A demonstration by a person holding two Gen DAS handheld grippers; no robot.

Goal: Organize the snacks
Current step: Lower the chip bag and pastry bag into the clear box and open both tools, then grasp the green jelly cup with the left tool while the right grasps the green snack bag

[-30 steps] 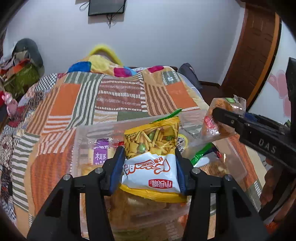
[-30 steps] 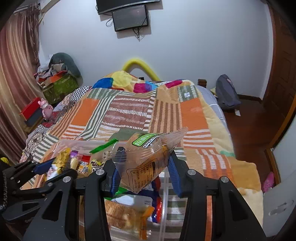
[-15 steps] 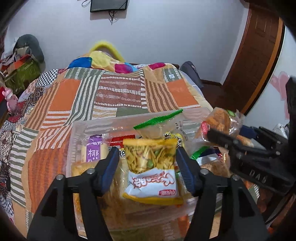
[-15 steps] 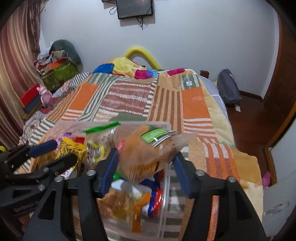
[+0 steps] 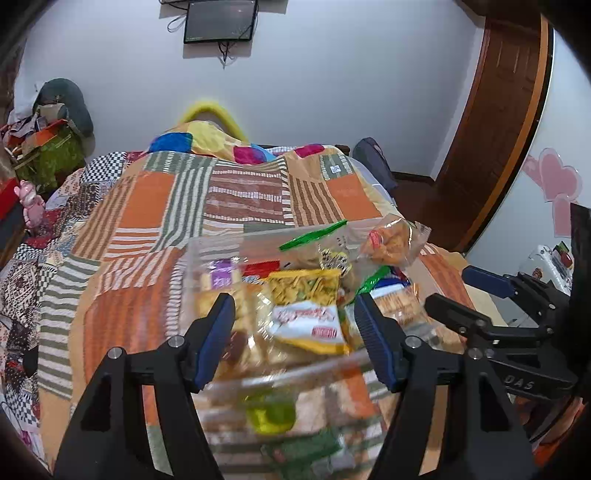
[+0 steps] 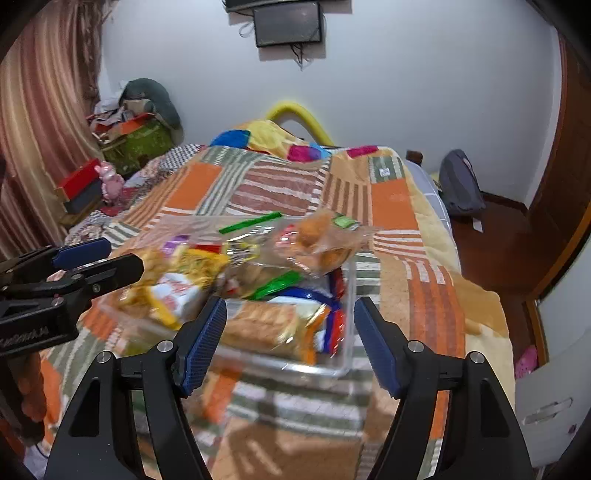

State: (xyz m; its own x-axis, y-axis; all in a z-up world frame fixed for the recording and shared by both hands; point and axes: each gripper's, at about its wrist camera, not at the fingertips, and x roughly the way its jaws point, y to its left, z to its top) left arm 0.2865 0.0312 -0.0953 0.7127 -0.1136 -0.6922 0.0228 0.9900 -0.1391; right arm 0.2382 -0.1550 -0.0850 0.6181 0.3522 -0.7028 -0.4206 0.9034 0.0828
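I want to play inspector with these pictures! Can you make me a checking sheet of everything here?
Surface: patchwork blanket on a bed, stripes and orange squares.
Job's things: clear plastic box full of snacks; yellow snack bag and clear orange snack bag lie on top of the pile.
Clutter: heap of clothes and boxes by the curtain; pink toy; dark backpack on the floor.
Grippers: left claw and right claw have just been opening; both stand open, nothing between the pads.
Cables: wires hang under the wall screen.
Surroundings: white wall, wooden door, pink heart stickers.
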